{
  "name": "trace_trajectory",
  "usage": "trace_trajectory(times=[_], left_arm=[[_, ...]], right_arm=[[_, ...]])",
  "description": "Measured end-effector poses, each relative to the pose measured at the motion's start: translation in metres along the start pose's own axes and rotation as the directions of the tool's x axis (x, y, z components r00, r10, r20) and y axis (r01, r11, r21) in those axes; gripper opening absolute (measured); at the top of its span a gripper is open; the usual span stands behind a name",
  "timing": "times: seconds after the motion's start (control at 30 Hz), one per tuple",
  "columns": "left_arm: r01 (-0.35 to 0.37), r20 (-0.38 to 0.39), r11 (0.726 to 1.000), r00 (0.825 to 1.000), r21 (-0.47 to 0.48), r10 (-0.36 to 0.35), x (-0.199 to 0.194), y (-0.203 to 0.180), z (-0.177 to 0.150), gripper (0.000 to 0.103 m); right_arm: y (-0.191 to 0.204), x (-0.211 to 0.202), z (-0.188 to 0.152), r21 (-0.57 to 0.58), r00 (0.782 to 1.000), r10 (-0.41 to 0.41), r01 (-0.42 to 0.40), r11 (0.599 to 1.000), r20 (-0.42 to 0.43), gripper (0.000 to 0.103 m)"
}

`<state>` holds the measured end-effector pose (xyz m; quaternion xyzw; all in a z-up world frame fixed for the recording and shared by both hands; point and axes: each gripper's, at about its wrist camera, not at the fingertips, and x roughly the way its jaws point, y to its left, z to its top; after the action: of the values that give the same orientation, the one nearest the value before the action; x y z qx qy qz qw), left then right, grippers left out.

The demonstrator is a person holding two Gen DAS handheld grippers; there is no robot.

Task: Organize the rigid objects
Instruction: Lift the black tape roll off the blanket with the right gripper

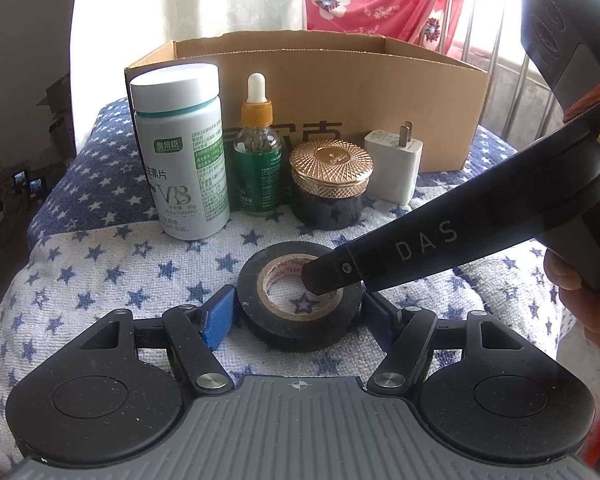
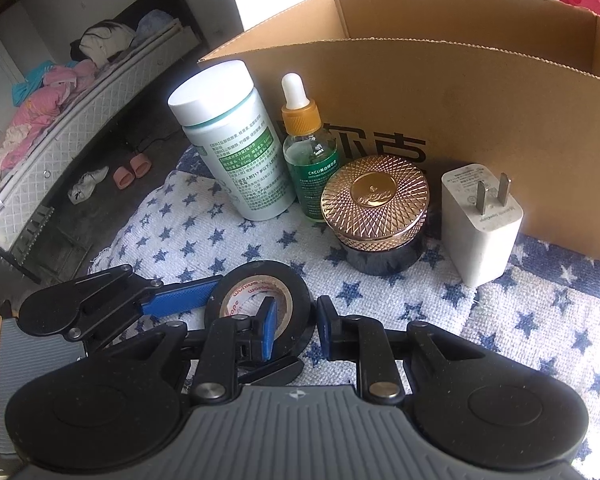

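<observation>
A black tape roll (image 1: 296, 332) lies flat on the star-print cloth (image 1: 100, 280). My left gripper (image 1: 298, 314) straddles it, its blue pads (image 1: 220, 316) close beside the roll's outer sides with a thin gap on the left. My right gripper (image 2: 296, 330) is shut on the roll's wall (image 2: 260, 276), one pad in the hole and one outside. Its black finger (image 1: 332, 276) reaches in from the right. Behind stand a white pill bottle (image 1: 180, 152), a green dropper bottle (image 1: 258, 160), a gold-lidded dark jar (image 1: 330, 176) and a white charger plug (image 1: 396, 164).
An open cardboard box (image 1: 340, 92) stands right behind the row of objects. A person's hand (image 1: 572, 280) holds the right gripper at the right edge. The cloth-covered surface drops off at the left; a bed (image 2: 60, 128) and slippers (image 2: 132, 168) lie beyond.
</observation>
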<state>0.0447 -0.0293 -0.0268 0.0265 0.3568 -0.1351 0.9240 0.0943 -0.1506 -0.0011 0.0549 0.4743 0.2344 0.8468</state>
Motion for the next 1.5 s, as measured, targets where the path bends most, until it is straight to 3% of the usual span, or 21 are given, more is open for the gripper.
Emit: trace_trajectory(times=[0.73, 1.0, 1.2, 1.5], left_arm=[[-0.003, 0.025, 1.0, 1.0, 0.005, 0.003, -0.001, -0.001, 0.001, 0.066], [-0.024, 0.085, 0.999, 0.996, 0.027, 0.021, -0.023, -0.008, 0.003, 0.066], [-0.049, 0.169, 0.998, 0.985, 0.047, 0.041, -0.051, -0.015, 0.011, 0.066], [-0.093, 0.316, 0.992, 0.947, 0.081, 0.063, -0.089, -0.023, 0.052, 0.066]], right_arm=[[0.006, -0.002, -0.001, 0.024, 1.0, -0.017, 0.017, 1.0, 0.0, 0.024], [0.02, -0.02, -0.002, -0.001, 0.999, -0.025, 0.025, 1.0, 0.046, 0.024], [0.044, -0.048, 0.0, -0.06, 0.992, -0.042, 0.05, 0.997, 0.122, 0.024], [0.063, -0.105, 0.03, -0.126, 0.961, -0.034, 0.071, 0.989, 0.274, 0.024]])
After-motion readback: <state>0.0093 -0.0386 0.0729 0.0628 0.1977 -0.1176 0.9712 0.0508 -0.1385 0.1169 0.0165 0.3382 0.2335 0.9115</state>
